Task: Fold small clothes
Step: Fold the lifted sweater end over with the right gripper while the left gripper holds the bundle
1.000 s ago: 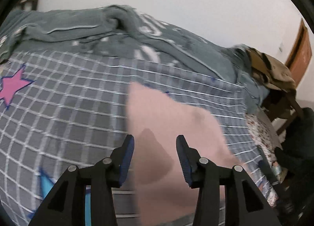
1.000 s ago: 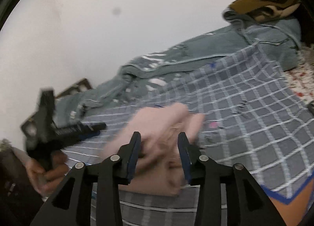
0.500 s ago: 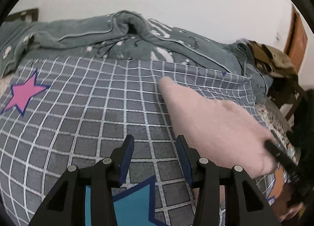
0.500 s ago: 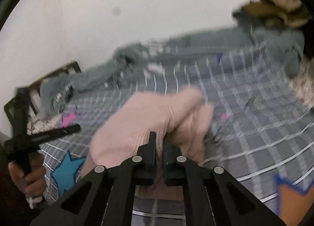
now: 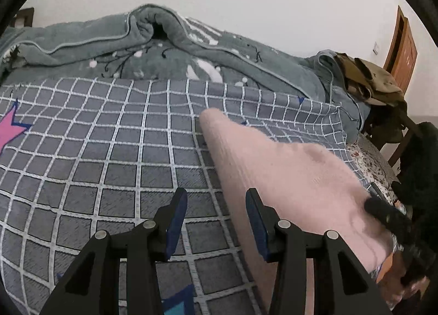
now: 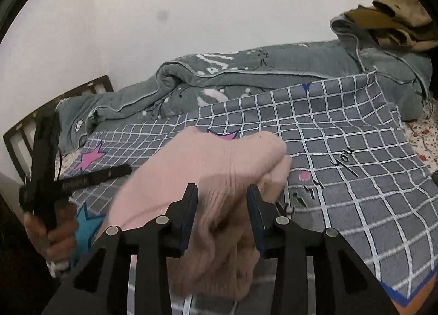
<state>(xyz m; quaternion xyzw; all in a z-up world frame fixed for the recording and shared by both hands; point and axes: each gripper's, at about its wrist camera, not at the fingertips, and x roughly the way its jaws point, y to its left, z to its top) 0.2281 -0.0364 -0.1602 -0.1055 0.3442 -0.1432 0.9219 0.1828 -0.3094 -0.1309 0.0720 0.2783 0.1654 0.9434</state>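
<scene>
A pink knitted garment point(image 5: 287, 178) lies in a long heap on the grey checked blanket point(image 5: 109, 156). My left gripper point(image 5: 216, 222) is open and empty, just left of the garment's near edge, above the blanket. In the right wrist view the garment point(image 6: 219, 172) bulges up between the fingers of my right gripper point(image 6: 221, 208), which is open with its jaws on either side of the bunched fabric. The left gripper also shows in the right wrist view point(image 6: 90, 178), held in a hand at the left.
A rumpled grey-green quilt point(image 5: 169, 49) lies along the back of the bed against the white wall. A brown cloth pile point(image 5: 369, 82) sits at the back right near a wooden door point(image 5: 399, 49). A dark headboard point(image 6: 60, 104) stands at the left.
My right gripper closed on the pink garment half a second ago and has now opened. My left gripper has moved left off the garment, which now lies to its right.
</scene>
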